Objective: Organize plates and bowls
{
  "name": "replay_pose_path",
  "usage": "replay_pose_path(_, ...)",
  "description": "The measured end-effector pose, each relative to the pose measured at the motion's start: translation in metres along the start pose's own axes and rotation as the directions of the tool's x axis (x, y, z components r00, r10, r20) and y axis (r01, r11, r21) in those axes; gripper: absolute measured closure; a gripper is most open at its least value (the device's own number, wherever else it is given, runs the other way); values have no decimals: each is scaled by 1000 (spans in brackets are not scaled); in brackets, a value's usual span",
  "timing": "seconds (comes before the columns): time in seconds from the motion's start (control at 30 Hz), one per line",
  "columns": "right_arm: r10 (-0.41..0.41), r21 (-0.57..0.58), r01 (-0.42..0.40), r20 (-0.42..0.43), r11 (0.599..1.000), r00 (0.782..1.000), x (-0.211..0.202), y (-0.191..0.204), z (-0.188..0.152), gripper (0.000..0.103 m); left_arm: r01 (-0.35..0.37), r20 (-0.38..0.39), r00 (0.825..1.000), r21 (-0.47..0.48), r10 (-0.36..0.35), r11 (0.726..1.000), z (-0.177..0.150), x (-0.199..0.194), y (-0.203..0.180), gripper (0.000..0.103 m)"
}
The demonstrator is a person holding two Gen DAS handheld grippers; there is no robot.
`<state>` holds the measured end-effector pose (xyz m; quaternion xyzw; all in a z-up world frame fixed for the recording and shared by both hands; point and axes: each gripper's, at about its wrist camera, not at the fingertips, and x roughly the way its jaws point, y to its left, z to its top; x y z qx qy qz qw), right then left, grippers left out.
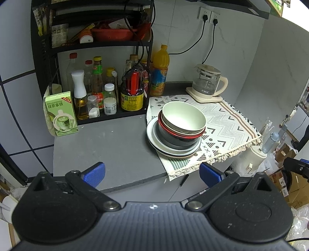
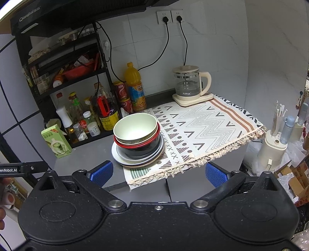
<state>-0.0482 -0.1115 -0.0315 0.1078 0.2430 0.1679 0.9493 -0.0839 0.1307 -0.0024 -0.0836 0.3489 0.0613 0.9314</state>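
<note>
Both the left gripper (image 1: 152, 173) and right gripper (image 2: 159, 173) are hovering released, the tilted bowls (image 2: 136, 128) ahead of their fingers risking sliding off the plates (image 2: 138, 161) if nudged.

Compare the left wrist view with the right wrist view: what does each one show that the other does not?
Only the left wrist view shows the left gripper, open, and the full front of the green carton.

Only the right wrist view shows the right gripper, open, the range hood, and the white container holding sticks, beside the counter.

Both show the pale green bowl on top of nested bowls on stacked plates, at the edge of the patterned cloth, the glass kettle and the orange bottle.
</note>
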Motion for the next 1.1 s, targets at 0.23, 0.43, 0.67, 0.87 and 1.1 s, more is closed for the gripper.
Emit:
replay_pose_path(0.23,-3,-1,3,-7,1000,1000,2,1,1,0,4,-5,1000,9,-4,1000,2,2,0,1)
replay_pose_path(0.43,-12,-4,12,-11,1000,1000,5,3,0,0,15,-13,1000,17,-15,1000,3,8,2,1)
replay_pose_path(0.67,-19,-4,19,-17,1000,1000,6,4,0,0,29,-14,999,19,-29,999,4,11,3,1)
replay_pose_path(0.87,-22,3,22,-11,1000,1000,5,4,1,0,45,-12,999,33,-44,998,5,12,0,1)
replay_pose_path(1.1,-38,11,38,-14,999,999,4,1,2,0,72,-25,997,37,-71,997,5,21,-2,1)
